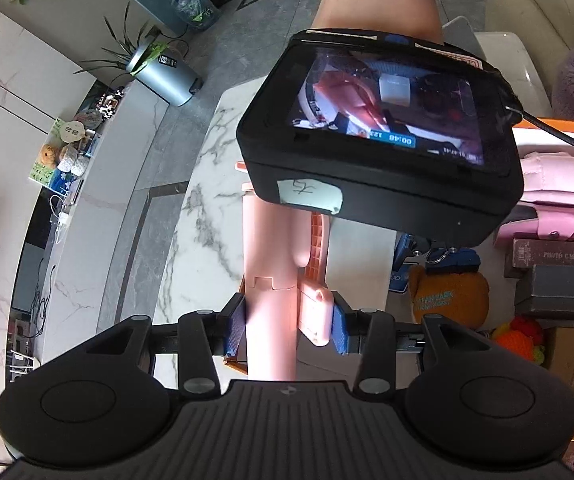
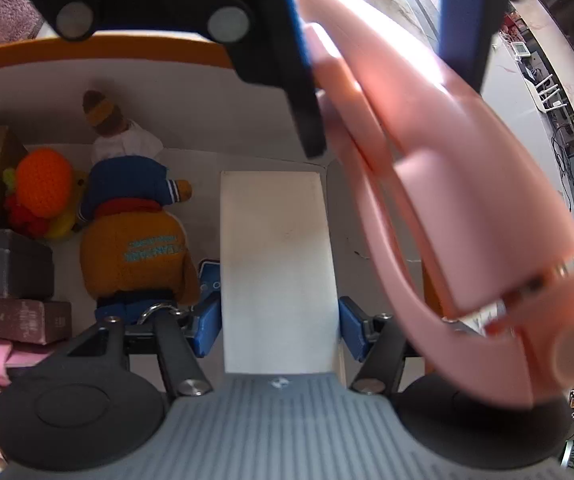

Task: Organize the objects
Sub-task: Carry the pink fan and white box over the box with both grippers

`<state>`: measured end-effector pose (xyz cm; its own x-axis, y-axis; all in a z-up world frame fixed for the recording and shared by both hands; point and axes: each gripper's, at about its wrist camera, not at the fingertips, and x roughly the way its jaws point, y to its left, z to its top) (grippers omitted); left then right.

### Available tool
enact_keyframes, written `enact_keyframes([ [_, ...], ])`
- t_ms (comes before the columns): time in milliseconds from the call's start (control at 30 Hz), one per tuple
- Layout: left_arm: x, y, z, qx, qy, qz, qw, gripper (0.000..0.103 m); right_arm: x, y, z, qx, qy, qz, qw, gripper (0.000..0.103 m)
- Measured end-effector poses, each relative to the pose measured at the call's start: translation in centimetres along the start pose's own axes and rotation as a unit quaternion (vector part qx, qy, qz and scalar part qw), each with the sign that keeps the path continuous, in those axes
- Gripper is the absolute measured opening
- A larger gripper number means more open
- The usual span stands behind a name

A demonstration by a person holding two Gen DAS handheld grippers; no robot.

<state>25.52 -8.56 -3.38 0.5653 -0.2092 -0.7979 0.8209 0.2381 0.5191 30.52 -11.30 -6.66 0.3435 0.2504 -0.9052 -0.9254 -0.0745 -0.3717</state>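
My left gripper is shut on a pink folded plastic tool and holds it over the marble table. The same pink tool fills the right of the right wrist view, with the left gripper's fingers clamped on it at the top. My right gripper is shut on a white rectangular box and holds it above the orange-rimmed storage box. The right gripper's camera body blocks the middle of the left wrist view.
In the storage box lie an orange plush doll, an orange crochet toy, a dark photo-card box, a grey box and pink items. The marble table borders a grey floor with a silver bin.
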Motion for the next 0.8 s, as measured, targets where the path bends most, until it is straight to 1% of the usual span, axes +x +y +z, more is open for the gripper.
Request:
enact_keyframes([
  [100, 0.5, 0.2, -0.3, -0.006, 0.003, -0.003, 1.0, 0.05, 1.0, -0.1, 0.0, -0.005, -0.001, -0.01, 1.0, 0.063],
  [200, 0.6, 0.1, -0.6, -0.002, 0.006, -0.001, 1.0, 0.05, 1.7, -0.3, 0.3, 0.0, -0.001, -0.007, 1.0, 0.063],
  [333, 0.7, 0.1, -0.8, -0.007, 0.007, -0.005, 0.9999, 0.05, 2.3, -0.2, 0.5, -0.005, 0.006, -0.015, 1.0, 0.063],
  [433, 0.7, 0.0, -0.9, -0.008, 0.006, -0.004, 0.9999, 0.05, 2.0, 0.3, 0.5, -0.013, 0.004, -0.023, 1.0, 0.064],
  [600, 0.6, -0.2, -0.7, -0.006, 0.003, -0.004, 1.0, 0.05, 0.6, 0.2, 0.3, -0.002, 0.003, -0.021, 1.0, 0.064],
  [700, 0.5, -0.4, -0.5, 0.001, 0.0, -0.003, 1.0, 0.05, -0.7, 0.0, -0.3, 0.008, 0.003, -0.017, 1.0, 0.061],
  [767, 0.6, -0.7, -0.2, 0.01, -0.001, -0.004, 0.9999, 0.05, -1.7, -0.1, -0.8, 0.016, 0.002, -0.018, 1.0, 0.052],
  [800, 0.6, -0.8, -0.1, 0.014, -0.002, -0.007, 0.9999, 0.05, -2.3, -0.2, -1.0, 0.023, 0.002, -0.017, 1.0, 0.051],
])
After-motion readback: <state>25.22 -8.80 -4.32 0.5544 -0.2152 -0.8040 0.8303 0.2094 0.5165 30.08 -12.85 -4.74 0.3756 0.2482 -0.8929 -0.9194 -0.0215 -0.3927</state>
